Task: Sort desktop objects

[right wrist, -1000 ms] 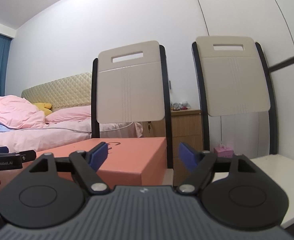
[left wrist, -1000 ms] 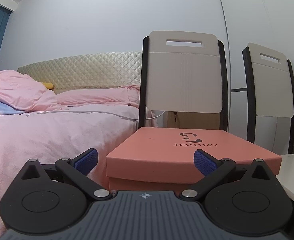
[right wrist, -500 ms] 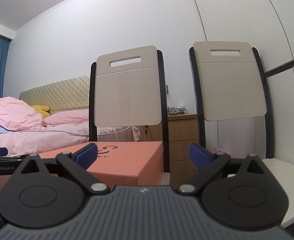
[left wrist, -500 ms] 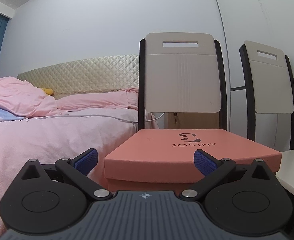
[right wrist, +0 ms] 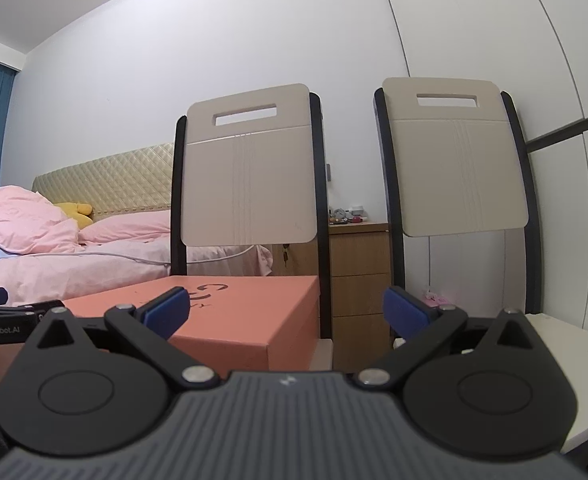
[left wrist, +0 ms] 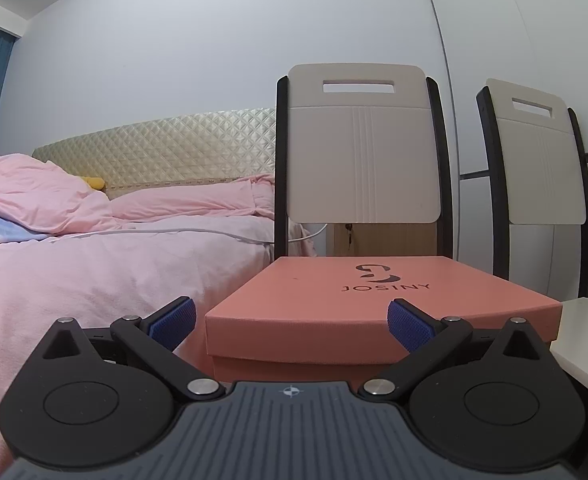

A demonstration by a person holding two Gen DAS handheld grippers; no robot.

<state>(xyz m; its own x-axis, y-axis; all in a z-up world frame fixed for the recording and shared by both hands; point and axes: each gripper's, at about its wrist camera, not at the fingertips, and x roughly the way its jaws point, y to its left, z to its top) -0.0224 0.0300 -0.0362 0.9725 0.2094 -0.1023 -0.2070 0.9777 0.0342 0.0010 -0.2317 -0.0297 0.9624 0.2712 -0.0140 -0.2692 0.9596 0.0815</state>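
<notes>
A closed salmon-pink shoebox [left wrist: 373, 300] marked JOSINY rests on the seat of a beige chair [left wrist: 361, 148]. My left gripper [left wrist: 290, 322] is open and empty, level with the box's near edge and just in front of it. My right gripper [right wrist: 286, 310] is open and empty, to the right of the box [right wrist: 234, 312]. The left gripper's side [right wrist: 10, 320] shows at the left edge of the right wrist view. No small desktop objects are in view.
A bed with pink bedding [left wrist: 94, 264] lies left of the chair. A second beige chair [right wrist: 453, 160] stands to the right, its white seat [right wrist: 565, 364] beside the box. A wooden nightstand [right wrist: 357, 276] with small items sits behind, against the white wall.
Both grippers have dropped lower and levelled out, so the box top looks flatter. The right gripper's jaws have opened wider. The left gripper stays open.
</notes>
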